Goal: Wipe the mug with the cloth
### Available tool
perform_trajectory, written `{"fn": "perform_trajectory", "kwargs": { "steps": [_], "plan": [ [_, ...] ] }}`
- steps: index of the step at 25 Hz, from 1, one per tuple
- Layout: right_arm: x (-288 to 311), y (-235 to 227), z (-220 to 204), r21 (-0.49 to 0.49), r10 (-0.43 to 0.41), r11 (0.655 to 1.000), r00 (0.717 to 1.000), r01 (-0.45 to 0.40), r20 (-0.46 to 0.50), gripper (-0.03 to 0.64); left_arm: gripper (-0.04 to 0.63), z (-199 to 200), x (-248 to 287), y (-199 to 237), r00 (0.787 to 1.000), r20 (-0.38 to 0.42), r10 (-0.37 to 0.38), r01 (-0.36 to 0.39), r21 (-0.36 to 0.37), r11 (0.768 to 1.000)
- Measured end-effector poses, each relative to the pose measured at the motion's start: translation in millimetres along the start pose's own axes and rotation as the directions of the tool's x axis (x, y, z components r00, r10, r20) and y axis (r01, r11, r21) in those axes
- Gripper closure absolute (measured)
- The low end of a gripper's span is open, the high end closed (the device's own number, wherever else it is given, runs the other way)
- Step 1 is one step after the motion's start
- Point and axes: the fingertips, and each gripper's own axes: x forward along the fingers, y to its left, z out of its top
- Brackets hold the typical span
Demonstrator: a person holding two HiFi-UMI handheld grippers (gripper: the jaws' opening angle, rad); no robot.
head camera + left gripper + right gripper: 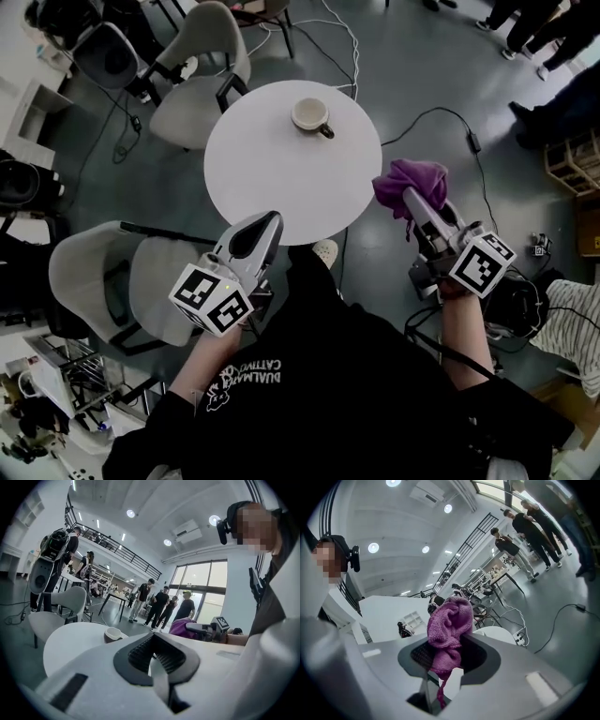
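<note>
A cream mug (310, 115) with a dark handle stands on the far half of the round white table (272, 178); it also shows small in the left gripper view as the mug (112, 633). My right gripper (405, 195) hangs off the table's right edge, shut on a purple knitted cloth (410, 180), which bunches out between its jaws as the cloth (447, 630). My left gripper (269, 223) sits at the table's near edge, jaws shut and empty (152, 654). Both grippers are well short of the mug.
Grey chairs stand at the far side (202, 70) and near left (98, 272) of the table. Cables (441, 117) cross the floor to the right. Several people (161, 604) stand in the background. A wooden crate (574, 159) sits at the right.
</note>
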Motion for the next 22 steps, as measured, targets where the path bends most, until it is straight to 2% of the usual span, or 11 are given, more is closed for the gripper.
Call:
{"fn": "perform_trajectory", "kwargs": {
  "steps": [7, 12, 14, 19, 21, 22],
  "plan": [
    [41.3, -55.9, -12.7, 0.054, -0.031, 0.998, 0.997, 0.035, -0.074, 0.491, 0.598, -34.1, 77.6, 47.2, 0.997, -0.076, 0.018, -0.021, -0.033, 0.999],
    [72.6, -105.1, -10.3, 0.082, -0.038, 0.995, 0.992, 0.048, -0.119, 0.491, 0.595, -55.4, 149.2, 90.2, 0.987, -0.144, 0.073, -0.08, -0.045, 0.996],
    [93.6, -127.8, -8.5, 0.108, -0.042, 0.993, 0.99, 0.056, -0.133, 0.491, 0.567, -61.0, 178.8, 111.2, 0.981, -0.172, 0.092, -0.105, -0.064, 0.992],
    [115.6, -162.2, -14.7, 0.149, -0.028, 0.987, 0.987, 0.052, -0.161, 0.491, 0.459, -84.7, 231.7, 137.6, 0.957, -0.238, 0.168, -0.194, -0.093, 0.977],
    [117.7, -173.8, -15.4, 0.162, -0.033, 0.985, 0.986, 0.06, -0.164, 0.491, 0.359, -95.1, 246.0, 145.2, 0.939, -0.273, 0.21, -0.25, -0.121, 0.961],
    [120.5, -181.1, -14.4, 0.169, -0.037, 0.984, 0.986, 0.065, -0.165, 0.491, 0.282, -99.8, 254.2, 149.7, 0.929, -0.294, 0.227, -0.277, -0.141, 0.951]
  ]
}}
